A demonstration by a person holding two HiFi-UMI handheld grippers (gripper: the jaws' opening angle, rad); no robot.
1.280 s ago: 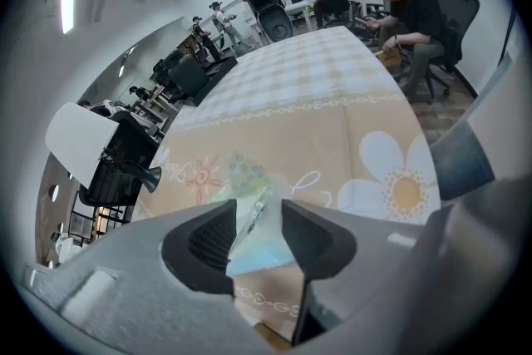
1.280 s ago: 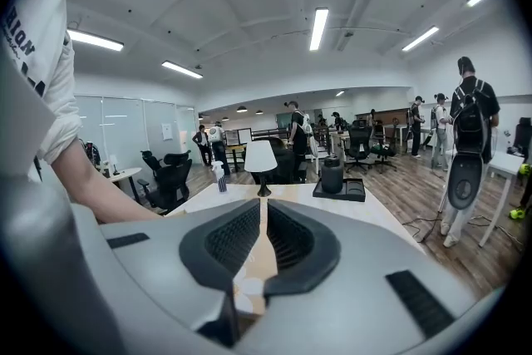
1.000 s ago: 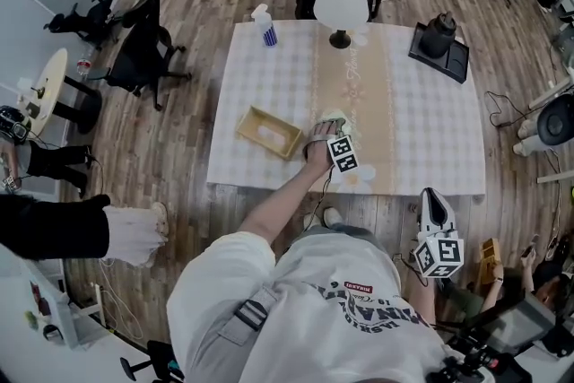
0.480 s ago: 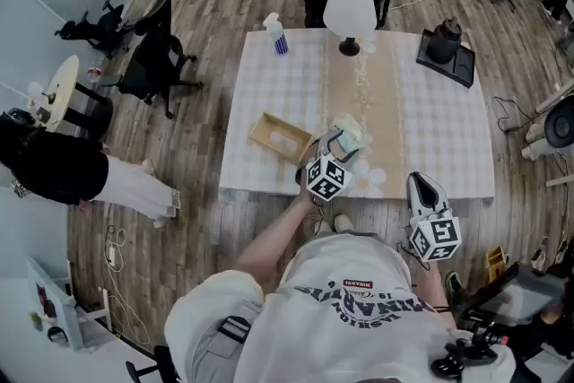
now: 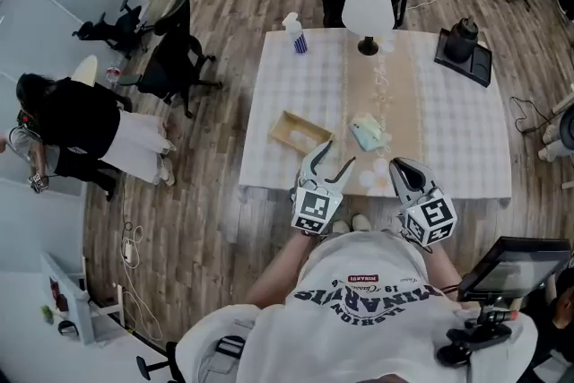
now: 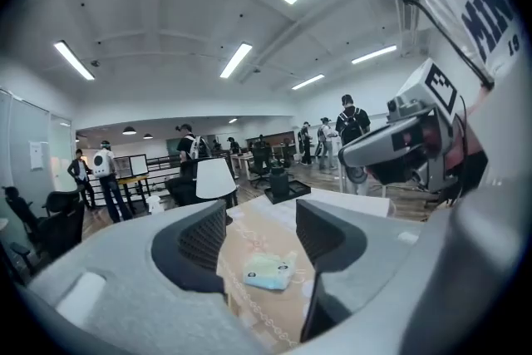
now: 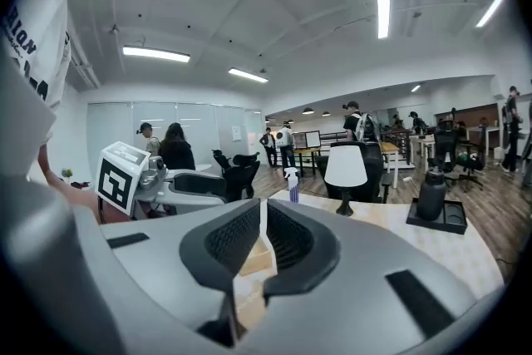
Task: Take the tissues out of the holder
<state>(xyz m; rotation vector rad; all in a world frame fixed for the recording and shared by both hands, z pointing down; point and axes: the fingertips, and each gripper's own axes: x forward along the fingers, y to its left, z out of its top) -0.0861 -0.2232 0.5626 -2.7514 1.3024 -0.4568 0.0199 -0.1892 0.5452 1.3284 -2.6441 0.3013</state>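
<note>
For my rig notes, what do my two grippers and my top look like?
The left gripper and right gripper are pale grey, with black ribbed pads and a white cube of black square markers. The left gripper's jaws are closing, nothing between them. Shirt: white, short-sleeved, dark print.

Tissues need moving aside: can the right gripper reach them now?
Probably yes: the tissues lie loose on the runner, nothing stands between them and the right gripper, though its shut jaws must open first.

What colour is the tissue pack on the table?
The tissue pack is pale mint green; left gripper view.
</note>
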